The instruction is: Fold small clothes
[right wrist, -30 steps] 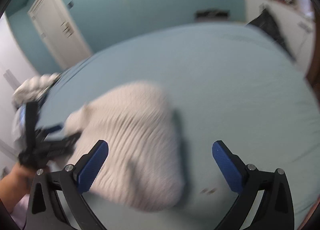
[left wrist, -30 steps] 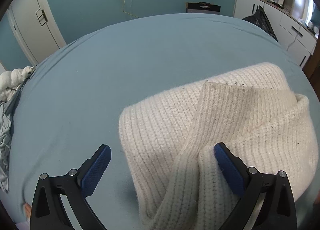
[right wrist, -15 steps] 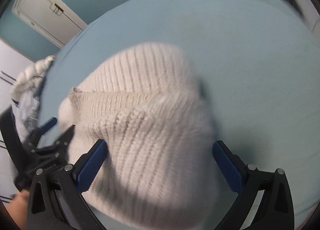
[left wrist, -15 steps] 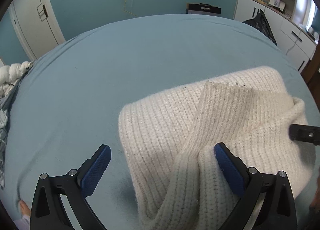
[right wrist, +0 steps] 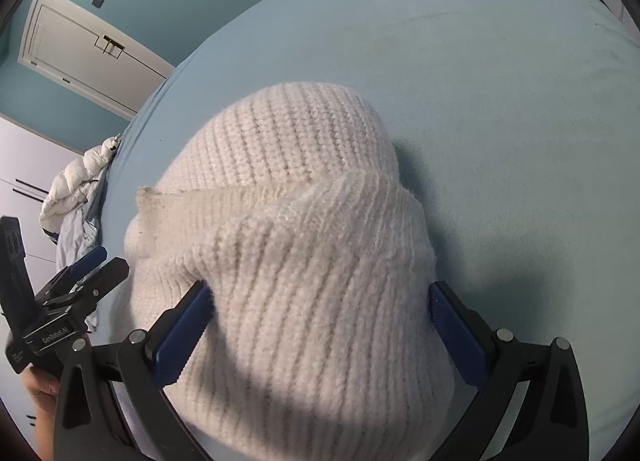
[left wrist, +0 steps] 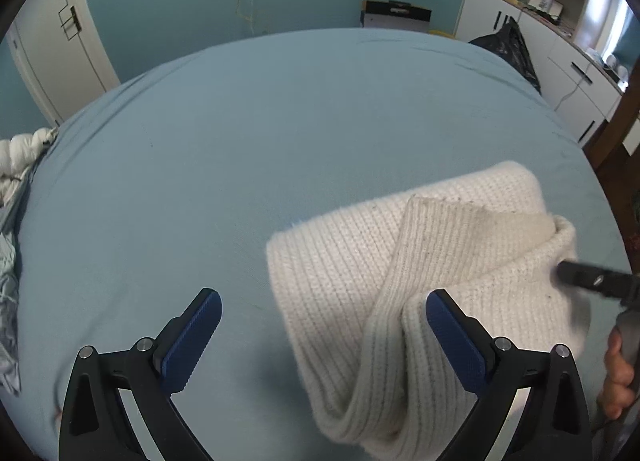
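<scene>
Since the last frame the right tool (right wrist: 318, 325) has dropped in closer over the sweater (right wrist: 304, 261), and now its wide-open jaws straddle the near folded end without pinching anything. Left tool (left wrist: 322, 333) is spread wide too, holding nothing; one blue finger (left wrist: 452, 337) sits over the sweater's near edge, the other (left wrist: 196, 337) over bare bed (left wrist: 240, 141). Sweater's a chunky cream knit, folded, lying lower right in the left view with a sleeve crossed over the top. Farther back, a crumpled duvet (left wrist: 20, 149) at the left edge, then a black bag (left wrist: 508, 45) upper right.
</scene>
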Available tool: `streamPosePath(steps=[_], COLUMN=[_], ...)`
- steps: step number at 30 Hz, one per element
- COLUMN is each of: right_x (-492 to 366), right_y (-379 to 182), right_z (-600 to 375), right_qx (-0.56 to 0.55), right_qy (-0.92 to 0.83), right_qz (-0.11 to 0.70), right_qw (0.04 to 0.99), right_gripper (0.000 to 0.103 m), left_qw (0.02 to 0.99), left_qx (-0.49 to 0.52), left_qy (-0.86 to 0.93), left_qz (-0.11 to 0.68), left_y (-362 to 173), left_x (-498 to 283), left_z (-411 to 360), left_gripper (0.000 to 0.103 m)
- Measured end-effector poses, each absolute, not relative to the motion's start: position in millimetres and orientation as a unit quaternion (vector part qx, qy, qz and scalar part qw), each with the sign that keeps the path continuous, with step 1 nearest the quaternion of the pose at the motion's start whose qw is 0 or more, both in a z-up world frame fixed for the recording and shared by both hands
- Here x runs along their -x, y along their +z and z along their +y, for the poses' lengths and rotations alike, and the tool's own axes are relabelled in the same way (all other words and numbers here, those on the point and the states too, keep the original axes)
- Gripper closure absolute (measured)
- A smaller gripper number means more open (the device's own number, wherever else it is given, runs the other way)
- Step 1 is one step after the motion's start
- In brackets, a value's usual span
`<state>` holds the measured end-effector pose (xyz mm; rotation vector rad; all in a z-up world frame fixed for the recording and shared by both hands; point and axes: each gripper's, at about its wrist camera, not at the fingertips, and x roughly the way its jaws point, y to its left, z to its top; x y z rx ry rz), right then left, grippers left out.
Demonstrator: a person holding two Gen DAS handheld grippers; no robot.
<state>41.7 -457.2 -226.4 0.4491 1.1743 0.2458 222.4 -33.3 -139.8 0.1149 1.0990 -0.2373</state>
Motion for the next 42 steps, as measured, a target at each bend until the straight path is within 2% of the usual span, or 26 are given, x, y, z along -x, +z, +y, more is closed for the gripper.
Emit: streamPosePath(steps=[5,20,26,38,42], right_x=[-25.4,-3.8,-13.2,-23.7,-27.2], right_y=[-208.7,-191.2,-199.8,-212.7,-224.0], right_z=[-482.3,-518.5,-517.0,-522.7,-526.3], right_qx=[-0.26,-0.174,-0.253,-0.282,-0.287], right_qy=[0.147,0.087,0.134,0.142,0.143], right_qz=[0.516,0.501,0.518,0.539,0.553], right_qw=[0.803,0.843,0.806,0.781,0.769], right_gripper=[0.001,0.001,0.001,0.001,0.001], left_qw=[0.844,0.806,0.776,0.789,0.765], left_qx=[-0.055,0.042,0.121,0.081,0.062], left_qy=[-0.106,-0.069,-0.096,-0.142,-0.183], left_qz=[0.523,0.586,0.611,0.592,0.614], left_y=[-129.5,-173.7,-184.7,-174.5,-188.2], left_x=[-225.5,-253.0,-259.6,-246.1,-239.4], left_z=[-17.7,50.4,70.0,57.8,34.3], left_gripper=[0.0,0.0,0.0,0.0,0.0])
